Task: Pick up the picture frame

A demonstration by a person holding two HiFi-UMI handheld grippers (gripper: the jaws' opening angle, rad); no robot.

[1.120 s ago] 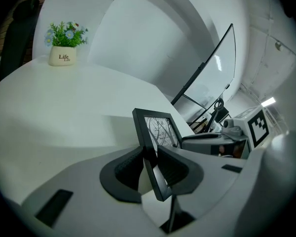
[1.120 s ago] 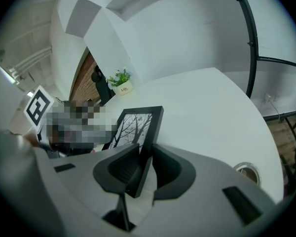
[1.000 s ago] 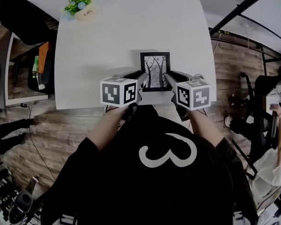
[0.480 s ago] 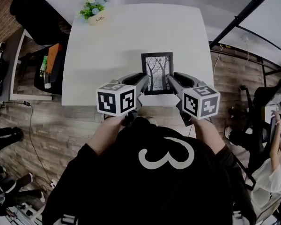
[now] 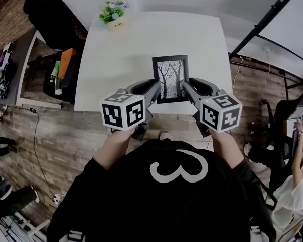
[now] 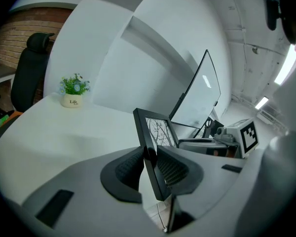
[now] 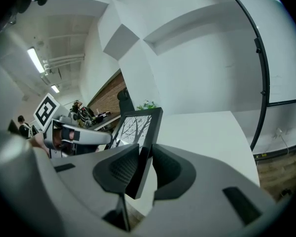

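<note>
Firmly, left claw point(image 5: 154, 88) (and right claw point(image 5: 189, 88)) grip frame point(image 5: 170, 77).

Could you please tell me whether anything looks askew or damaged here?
Nothing stands out: the picture frame sits straight between the left claw and the right claw, each clamped on one side edge.

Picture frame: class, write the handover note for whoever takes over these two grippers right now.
Left gripper: jaws shut on the picture frame's left edge, having just closed a little further.
Right gripper: jaws shut on its right edge.
Frame: tilted, held in the air over the white table's near edge; potted plant at the far corner.
Done: frame grasped and lifted.
Left: keep both grips even; nothing else to pick up.
</note>
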